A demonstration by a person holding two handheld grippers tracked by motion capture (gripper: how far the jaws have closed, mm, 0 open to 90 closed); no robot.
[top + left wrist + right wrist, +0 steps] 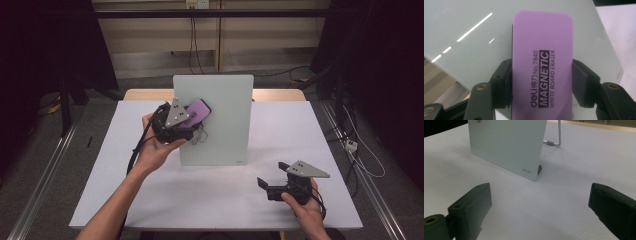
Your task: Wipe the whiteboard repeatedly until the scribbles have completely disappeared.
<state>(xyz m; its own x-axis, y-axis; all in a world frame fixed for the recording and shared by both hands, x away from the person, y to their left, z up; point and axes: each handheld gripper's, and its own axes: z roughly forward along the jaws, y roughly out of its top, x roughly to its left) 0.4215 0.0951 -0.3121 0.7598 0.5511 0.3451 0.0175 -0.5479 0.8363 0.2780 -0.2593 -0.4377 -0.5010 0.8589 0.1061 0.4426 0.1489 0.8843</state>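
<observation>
On the upright whiteboard (220,125), the left gripper (192,120) squeezes one purple magnetic eraser (541,65) flat against the top left part. I think it is wiping now. Next it must slide while pressing. There is one board and one eraser. The right gripper (267,187) rests wide apart, holding nothing, on the table (210,200).
</observation>
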